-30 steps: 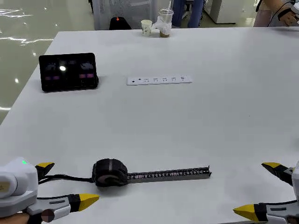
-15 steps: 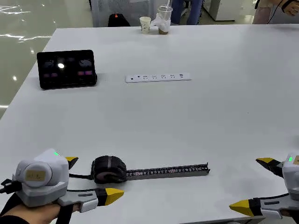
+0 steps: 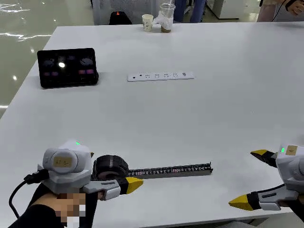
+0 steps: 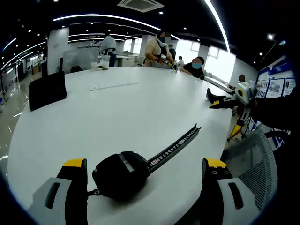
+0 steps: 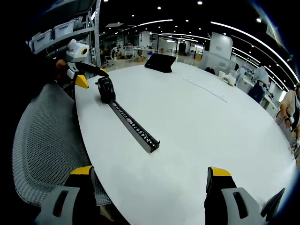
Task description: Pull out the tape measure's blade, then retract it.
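The left gripper (image 4: pixel 144 164) has its jaws spread wide. One jaw stands on each side of the black case (image 4: pixel 119 176) of the tape measure, and as far as I can tell neither touches it. The case lies on the white bench (image 3: pixel 213 109) near its front edge. The blade (image 3: pixel 171 170) is already out and lies flat, running from the case toward 3 o'clock in the head view. The right gripper (image 3: pixel 248 178) is at about 4 o'clock from the blade's end and well apart from it, with its jaws also spread and holding nothing.

I judge the pull is done and the retraction is not yet done. The case is rounded and the bench looks smooth, so if the left jaws close off-centre, the case may turn or slip out. If the blade is released with nothing guiding it, it may snap back fast, and the loose case could jump or slide. Farther away, at 11 to 12 o'clock, are a dark screen (image 3: pixel 67 67), a power strip (image 3: pixel 160 76) and cups (image 3: pixel 148 22), all out of danger.
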